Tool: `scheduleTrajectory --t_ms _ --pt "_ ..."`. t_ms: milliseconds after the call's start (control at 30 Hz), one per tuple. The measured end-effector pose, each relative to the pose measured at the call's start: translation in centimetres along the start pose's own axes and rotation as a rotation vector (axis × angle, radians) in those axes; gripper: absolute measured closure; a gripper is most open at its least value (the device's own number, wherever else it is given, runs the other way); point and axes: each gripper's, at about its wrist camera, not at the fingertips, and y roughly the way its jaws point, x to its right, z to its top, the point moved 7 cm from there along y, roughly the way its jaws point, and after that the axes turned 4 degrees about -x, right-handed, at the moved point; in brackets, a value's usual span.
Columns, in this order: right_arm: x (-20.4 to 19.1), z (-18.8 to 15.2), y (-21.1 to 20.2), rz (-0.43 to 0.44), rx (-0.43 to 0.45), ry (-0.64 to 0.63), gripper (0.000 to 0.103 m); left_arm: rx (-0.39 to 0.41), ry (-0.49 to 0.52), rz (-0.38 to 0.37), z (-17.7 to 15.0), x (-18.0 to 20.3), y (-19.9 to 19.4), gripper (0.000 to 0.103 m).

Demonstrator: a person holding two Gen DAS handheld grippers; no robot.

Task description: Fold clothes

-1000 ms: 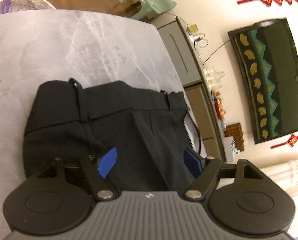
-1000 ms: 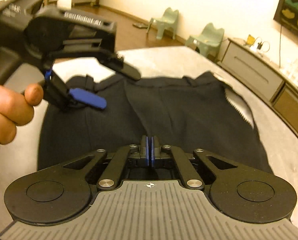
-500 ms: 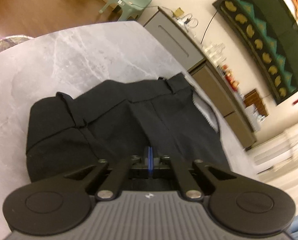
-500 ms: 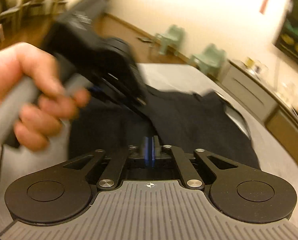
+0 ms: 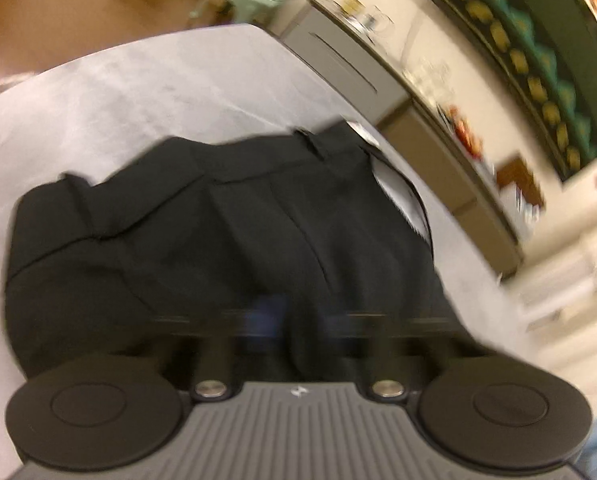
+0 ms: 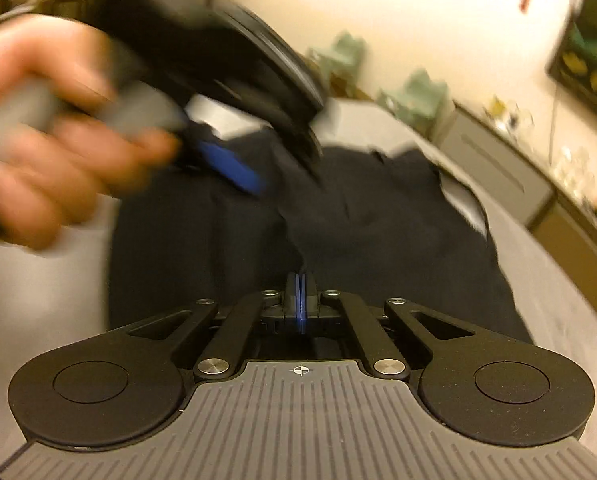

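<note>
Black trousers (image 5: 226, 240) lie folded on a grey marble table (image 5: 138, 100), waistband at the far side. My left gripper (image 5: 302, 316) hovers low over their near part, badly blurred, its blue pads (image 5: 266, 312) a little apart with nothing between them. From the right wrist view the same left gripper (image 6: 282, 168) shows held in a person's hand (image 6: 58, 152), one blue pad (image 6: 234, 168) exposed. My right gripper (image 6: 300, 300) is shut at the near edge of the trousers (image 6: 398, 240), and a ridge of black cloth runs up into its pads.
A low grey sideboard (image 5: 350, 64) with glassware stands beyond the table's far right edge, under a dark wall hanging (image 5: 538, 60). Two pale green small chairs (image 6: 422, 88) sit on the wooden floor behind. Bare tabletop shows left of the trousers (image 6: 38, 300).
My left gripper went from open to shut and now has its pads apart again, swinging fast over the trousers. The right gripper has stayed shut in place.
</note>
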Motion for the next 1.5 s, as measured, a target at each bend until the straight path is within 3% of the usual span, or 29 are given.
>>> scheduleTrajectory --t_ms 100,233,300,367,433,500,567,600,633,700,867,967,1000,1100,1200,1333,1433,1500 --pt "-0.6 -0.4 -2.2 -0.035 0.028 -0.053 0.103 0.036 -0.039 -0.009 -1.0 -1.8 -2.7 0.103" --pt "0.1 -2.6 -7.4 -0.064 0.093 -0.012 0.102 0.083 -0.09 -0.02 -2.3 -4.3 -6.3 0.103" --pt "0.3 -4.9 -10.0 -0.06 0.114 0.029 0.084 0.107 -0.116 -0.026 -2.9 -5.5 -8.2 0.102" --pt "0.4 -7.9 -11.1 -0.085 0.072 0.054 0.067 0.131 -0.141 -0.032 -3.6 -6.8 -10.0 0.101" --pt "0.7 -11.4 -11.6 -0.119 0.01 0.092 0.066 0.144 -0.173 0.005 -3.7 -7.3 -10.1 0.09" --pt "1.1 -14.5 -12.6 -0.156 -0.04 0.128 0.06 0.148 -0.185 -0.019 -3.5 -6.5 -9.9 0.06" --pt "1.7 -16.7 -14.0 -0.191 -0.067 0.137 0.048 0.149 -0.192 -0.05 -3.3 -5.6 -9.7 0.038" --pt "2.0 -17.6 -14.7 -0.208 -0.079 0.139 0.046 0.138 -0.174 -0.033 -3.3 -5.1 -9.2 0.037" --pt "2.3 -18.6 -15.4 -0.225 -0.09 0.141 0.046 0.123 -0.147 -0.005 -3.4 -4.6 -8.5 0.039" --pt "3.3 -20.2 -16.6 -0.251 -0.11 0.144 0.046 0.093 -0.094 0.051 -3.6 -3.5 -7.3 0.098" --pt "6.7 -24.1 -19.0 -0.288 -0.176 0.232 0.045 0.078 -0.146 0.126 -5.0 -6.2 -8.2 0.102" --pt "8.7 -27.5 -20.6 -0.293 -0.206 0.318 0.04 0.077 -0.166 0.161 -5.9 -7.4 -8.7 0.101" --pt "9.4 -28.4 -21.1 -0.286 -0.198 0.365 0.035 0.086 -0.165 0.152 -6.1 -7.1 -9.0 0.099" --pt "11.6 -30.7 -22.8 -0.251 -0.162 0.549 0.034 0.141 -0.191 0.098 -6.1 -6.0 -10.5 0.095" --pt "13.4 -32.5 -24.3 -0.231 -0.122 0.72 0.034 0.121 -0.158 0.296 -6.3 -7.4 -10.0 0.1" --pt "14.6 -36.3 -25.9 -0.261 -0.159 0.857 0.037 0.129 -0.178 0.298 -6.4 -7.6 -10.5 0.101" --pt "15.6 -39.8 -29.6 -0.258 -0.081 1.042 0.035 0.145 -0.191 0.32 -6.6 -7.6 -11.4 0.098" --pt "16.8 -42.9 -32.7 -0.315 -0.027 1.185 0.035 0.2 -0.199 0.365 -6.3 -7.5 -13.0 0.096"
